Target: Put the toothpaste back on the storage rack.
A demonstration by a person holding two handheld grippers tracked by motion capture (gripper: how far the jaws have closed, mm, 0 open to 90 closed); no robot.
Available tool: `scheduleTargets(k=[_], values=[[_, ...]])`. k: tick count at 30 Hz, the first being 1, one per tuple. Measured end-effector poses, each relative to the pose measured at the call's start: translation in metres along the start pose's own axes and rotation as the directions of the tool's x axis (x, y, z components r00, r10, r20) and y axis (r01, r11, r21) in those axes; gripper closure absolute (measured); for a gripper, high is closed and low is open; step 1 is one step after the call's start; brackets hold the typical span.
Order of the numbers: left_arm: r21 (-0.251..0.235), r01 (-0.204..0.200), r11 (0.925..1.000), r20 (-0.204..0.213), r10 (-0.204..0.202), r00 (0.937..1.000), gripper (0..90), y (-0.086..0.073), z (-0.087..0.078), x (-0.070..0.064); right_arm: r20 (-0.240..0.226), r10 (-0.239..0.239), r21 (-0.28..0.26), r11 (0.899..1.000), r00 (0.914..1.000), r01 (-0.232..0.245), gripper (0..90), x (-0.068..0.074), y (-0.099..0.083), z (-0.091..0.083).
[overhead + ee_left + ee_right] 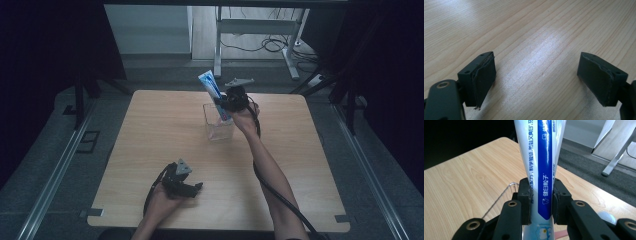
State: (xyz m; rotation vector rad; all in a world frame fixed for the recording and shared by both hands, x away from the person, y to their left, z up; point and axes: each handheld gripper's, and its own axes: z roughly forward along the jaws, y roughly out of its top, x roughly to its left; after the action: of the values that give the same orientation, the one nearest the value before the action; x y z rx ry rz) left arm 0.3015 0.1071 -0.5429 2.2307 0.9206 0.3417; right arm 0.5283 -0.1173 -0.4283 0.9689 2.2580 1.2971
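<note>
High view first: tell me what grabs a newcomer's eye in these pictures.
The blue and white tube stands out, sticking up at a tilt from the clear cup near the table's middle, with the right gripper clamped on it. The right gripper view shows both jaws pressed against the tube's printed sides. The left gripper rests open on the near edge, with bare wood between its jaws.
</note>
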Motion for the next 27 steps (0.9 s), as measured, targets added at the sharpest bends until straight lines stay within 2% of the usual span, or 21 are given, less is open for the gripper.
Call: scheduleTargets(k=[9,27], values=[[0.000,0.000,1.0000,0.000,0.000,1.0000,15.3,0.000,0.000,0.000,-0.009,0.028,0.019,0.999,0.9996,-0.028,71.6,-0.001,-0.011,0.006],[0.000,0.001,1.0000,0.000,-0.001,1.0000,15.3,0.000,0.000,0.000,-0.022,0.005,0.066,0.998,0.9997,-0.003,70.1,0.004,-0.015,0.005]])
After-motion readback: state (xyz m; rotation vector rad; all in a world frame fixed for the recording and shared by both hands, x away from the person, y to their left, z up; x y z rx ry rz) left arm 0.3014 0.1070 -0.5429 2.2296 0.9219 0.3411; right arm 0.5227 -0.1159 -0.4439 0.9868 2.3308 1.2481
